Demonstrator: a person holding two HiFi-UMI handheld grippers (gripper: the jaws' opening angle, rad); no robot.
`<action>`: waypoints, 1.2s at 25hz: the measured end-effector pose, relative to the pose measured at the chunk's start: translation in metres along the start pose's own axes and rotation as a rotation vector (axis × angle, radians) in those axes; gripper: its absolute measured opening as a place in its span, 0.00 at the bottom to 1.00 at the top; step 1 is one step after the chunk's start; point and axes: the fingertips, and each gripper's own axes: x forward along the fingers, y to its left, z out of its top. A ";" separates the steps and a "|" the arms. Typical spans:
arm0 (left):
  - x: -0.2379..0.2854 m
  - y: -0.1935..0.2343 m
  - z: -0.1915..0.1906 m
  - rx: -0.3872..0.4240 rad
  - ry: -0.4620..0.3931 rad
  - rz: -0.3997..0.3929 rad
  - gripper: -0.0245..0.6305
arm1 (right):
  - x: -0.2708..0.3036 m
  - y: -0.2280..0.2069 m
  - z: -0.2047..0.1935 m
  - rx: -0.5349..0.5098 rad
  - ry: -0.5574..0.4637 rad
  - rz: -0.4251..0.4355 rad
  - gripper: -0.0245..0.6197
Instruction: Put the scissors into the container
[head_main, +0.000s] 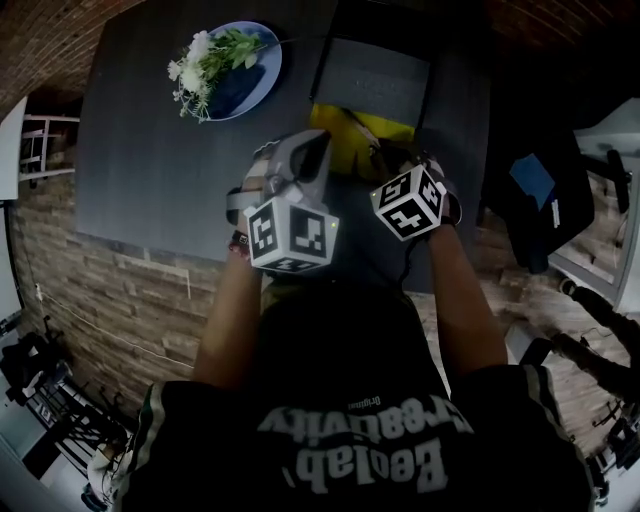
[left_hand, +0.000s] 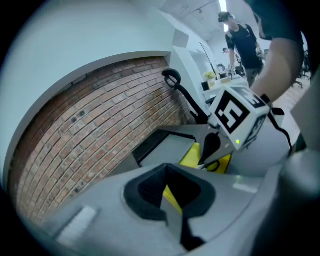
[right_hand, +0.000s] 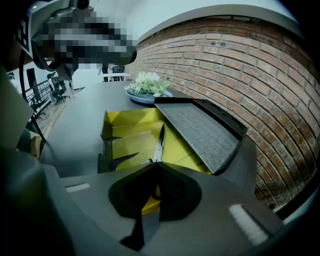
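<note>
The scissors (right_hand: 160, 141) show in the right gripper view as a pair of steel blades that stick out straight past the jaw tips, over the yellow inside of the open container (right_hand: 131, 136). My right gripper (right_hand: 156, 164) is shut on the scissors near their pivot; the handles are hidden by the jaws. In the head view the right gripper (head_main: 388, 160) reaches over the container (head_main: 345, 145). My left gripper (head_main: 320, 142) hovers just left of it, jaws shut with nothing between them. In the left gripper view, the left gripper (left_hand: 167, 166) points at the right gripper (left_hand: 209, 149).
The container's grey lid (right_hand: 200, 131) lies open on its far side, toward the brick wall (right_hand: 240, 65). A blue plate with white flowers (head_main: 225, 65) sits at the table's far left. The table edge (head_main: 150, 245) runs close in front of me.
</note>
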 end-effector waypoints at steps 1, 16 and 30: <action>0.001 -0.002 0.000 -0.006 -0.003 -0.008 0.04 | 0.000 0.000 0.000 0.000 -0.002 -0.001 0.05; 0.014 -0.018 -0.005 -0.064 -0.022 -0.119 0.04 | 0.002 -0.003 0.001 0.015 -0.004 -0.018 0.05; 0.008 -0.017 -0.009 -0.074 -0.012 -0.085 0.04 | 0.002 -0.001 0.000 -0.055 0.004 -0.056 0.05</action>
